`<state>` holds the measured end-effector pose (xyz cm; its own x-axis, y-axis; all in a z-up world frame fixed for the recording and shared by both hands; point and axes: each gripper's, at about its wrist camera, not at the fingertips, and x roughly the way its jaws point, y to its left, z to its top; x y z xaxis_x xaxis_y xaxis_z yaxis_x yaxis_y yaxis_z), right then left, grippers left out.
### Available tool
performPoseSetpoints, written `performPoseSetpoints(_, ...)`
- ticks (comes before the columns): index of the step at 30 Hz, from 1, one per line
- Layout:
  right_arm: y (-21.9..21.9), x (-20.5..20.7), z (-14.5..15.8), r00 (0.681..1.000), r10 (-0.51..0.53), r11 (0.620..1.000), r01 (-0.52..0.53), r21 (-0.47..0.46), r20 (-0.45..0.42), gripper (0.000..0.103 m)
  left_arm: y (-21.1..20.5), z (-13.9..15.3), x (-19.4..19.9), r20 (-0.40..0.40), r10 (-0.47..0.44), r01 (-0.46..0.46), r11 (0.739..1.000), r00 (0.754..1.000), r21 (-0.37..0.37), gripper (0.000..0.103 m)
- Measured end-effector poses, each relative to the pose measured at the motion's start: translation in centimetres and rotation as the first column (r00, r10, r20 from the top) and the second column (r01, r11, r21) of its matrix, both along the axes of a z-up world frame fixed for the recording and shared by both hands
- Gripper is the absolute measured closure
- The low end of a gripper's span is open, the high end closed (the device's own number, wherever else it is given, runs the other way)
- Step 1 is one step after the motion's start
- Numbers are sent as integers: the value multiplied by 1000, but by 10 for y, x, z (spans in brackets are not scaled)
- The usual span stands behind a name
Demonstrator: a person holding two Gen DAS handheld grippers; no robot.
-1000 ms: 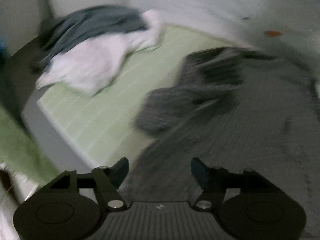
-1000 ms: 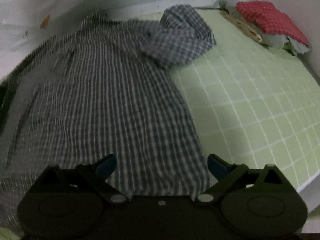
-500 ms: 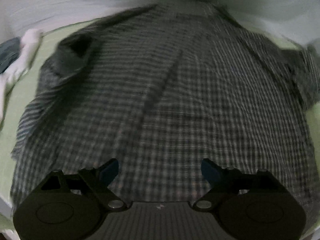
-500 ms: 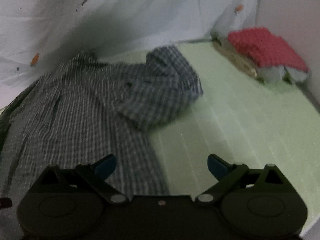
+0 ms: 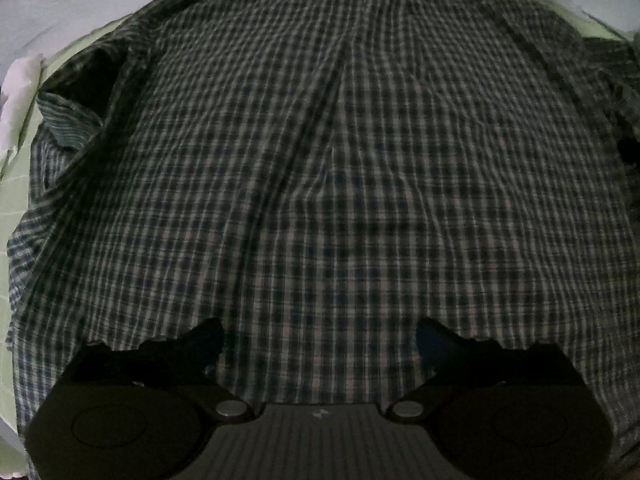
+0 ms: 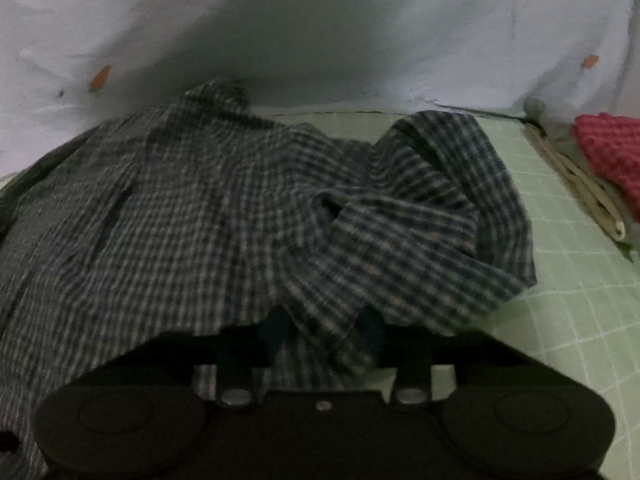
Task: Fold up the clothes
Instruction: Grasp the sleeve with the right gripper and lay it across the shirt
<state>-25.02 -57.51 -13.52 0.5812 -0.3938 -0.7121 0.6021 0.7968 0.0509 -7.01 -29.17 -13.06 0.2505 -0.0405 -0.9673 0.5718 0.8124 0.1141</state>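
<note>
Right gripper (image 6: pixel 324 332) fingers, just closing, pinch the checked shirt's (image 5: pixel 340 184) bunched sleeve (image 6: pixel 432 216); left gripper (image 5: pixel 320 340) fingers, just opening, spread wide above it.

You've got a pale green grid-lined bed surface (image 6: pixel 580 300). Checked shirt (image 5: pixel 320 180) lies spread across it, one sleeve bunched up in the right wrist view. Red knit piece (image 6: pixel 612 152) sits on a folded stack at the far right edge. White cloth (image 5: pixel 18 92) at the left edge.
</note>
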Motion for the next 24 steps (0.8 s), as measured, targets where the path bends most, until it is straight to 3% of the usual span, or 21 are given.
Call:
performPoseSetpoints(2,-8,-13,5,998,-49,999,49,0,45,92,-2,-1,3,-17,13,-13,1000,1000,-2,0)
performPoseSetpoints(5,-22,-42,20,984,-152,987,156,-35,93,95,-3,-4,10,-49,38,-38,999,998,-4,0)
performPoseSetpoints(8,-43,-80,36,947,-287,954,296,-46,143,96,-6,-6,17,-68,55,-55,999,996,1,0)
performPoseSetpoints(12,-74,-130,48,873,-458,870,479,-116,168,96,-10,-7,20,-73,62,-61,998,995,10,0)
performPoseSetpoints(15,-101,-159,45,803,-579,781,596,-188,141,95,-14,-6,20,-76,66,-65,998,995,19,0)
performPoseSetpoints(18,-123,-183,35,728,-680,710,684,-164,89,93,-18,-5,22,-84,74,-72,997,994,26,0)
performPoseSetpoints(21,-134,-199,26,659,-750,652,749,-117,44,66,-21,-5,28,-96,85,-83,996,992,29,0)
performPoseSetpoints(22,-132,-204,23,651,-757,645,758,-94,57,55,-23,-6,31,-100,89,-87,996,991,29,0)
performPoseSetpoints(24,-129,-212,18,642,-763,641,767,-32,81,43,-23,-6,37,-107,100,-97,995,989,29,0)
